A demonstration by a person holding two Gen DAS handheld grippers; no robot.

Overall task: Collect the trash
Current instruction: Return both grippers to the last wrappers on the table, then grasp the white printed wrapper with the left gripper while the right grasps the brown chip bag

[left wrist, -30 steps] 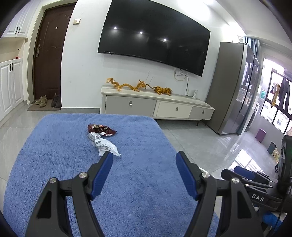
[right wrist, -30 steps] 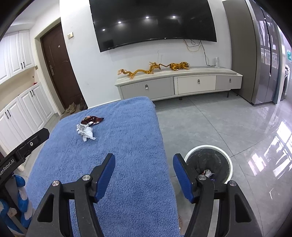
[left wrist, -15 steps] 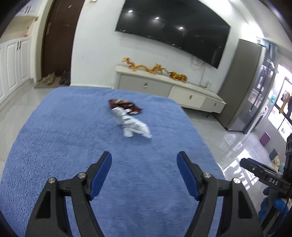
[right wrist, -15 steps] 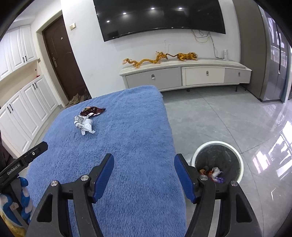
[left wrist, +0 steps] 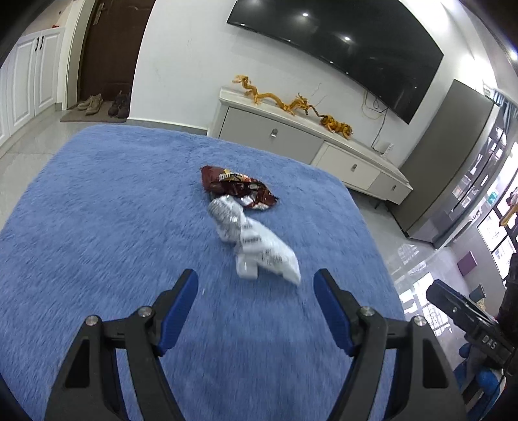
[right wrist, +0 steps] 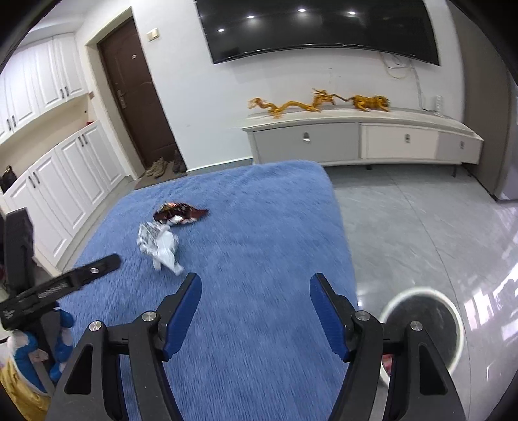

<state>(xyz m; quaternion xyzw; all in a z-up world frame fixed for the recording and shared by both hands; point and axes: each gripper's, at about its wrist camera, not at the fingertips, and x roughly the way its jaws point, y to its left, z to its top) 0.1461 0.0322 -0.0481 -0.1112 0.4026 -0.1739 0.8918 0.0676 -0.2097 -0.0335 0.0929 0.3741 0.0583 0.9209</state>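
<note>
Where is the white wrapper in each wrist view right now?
Left wrist: white wrapper lies mid-frame, just beyond the open fingers.
Right wrist: white wrapper lies left of centre, beyond the left finger.
Shared landmark: the dark red wrapper touching its far end.

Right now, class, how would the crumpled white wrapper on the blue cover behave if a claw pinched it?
The white wrapper looks thin and creased, so probably floppy and very light. Its glossy film may slip or crumple further.

Fluffy blue plush-cloth surface [left wrist: 97, 226]; crinkled glossy white plastic wrapper [left wrist: 255, 243], shiny dark-red foil wrapper [left wrist: 236, 186]; polished grey floor tiles [right wrist: 421, 226]; glossy black wall screen [right wrist: 323, 29]
</note>
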